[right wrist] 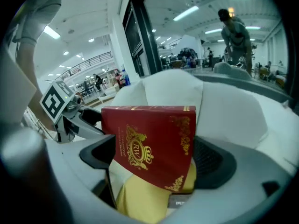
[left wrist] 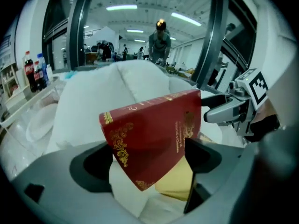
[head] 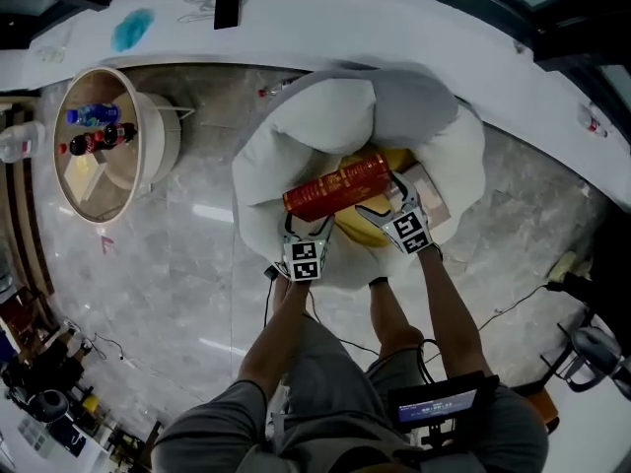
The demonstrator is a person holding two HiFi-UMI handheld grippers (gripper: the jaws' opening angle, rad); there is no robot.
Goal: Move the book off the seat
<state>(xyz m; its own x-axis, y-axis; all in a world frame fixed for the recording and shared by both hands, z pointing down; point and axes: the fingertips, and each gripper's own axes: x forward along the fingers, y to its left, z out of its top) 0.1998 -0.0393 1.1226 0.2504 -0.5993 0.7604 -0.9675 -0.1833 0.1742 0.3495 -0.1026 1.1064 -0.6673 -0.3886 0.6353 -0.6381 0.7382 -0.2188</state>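
A thick red book (head: 335,187) with gold ornaments hangs a little above the white beanbag seat (head: 325,116). My left gripper (head: 308,227) is shut on its left end and my right gripper (head: 389,205) is shut on its right end. In the left gripper view the book (left wrist: 154,139) fills the gap between the jaws of the left gripper (left wrist: 145,164), and the right gripper (left wrist: 233,111) shows beyond it. The right gripper view has the book (right wrist: 154,143) tilted between the right gripper's (right wrist: 154,162) dark pads. A yellow cushion-like thing (head: 360,227) lies under the book.
A tan box or book (head: 431,193) lies on the seat at the right. A round white side table (head: 148,136) with bottles (head: 94,126) stands at the left. Cables run across the marble floor (head: 197,284). A black phone (head: 227,6) lies on the white ledge behind.
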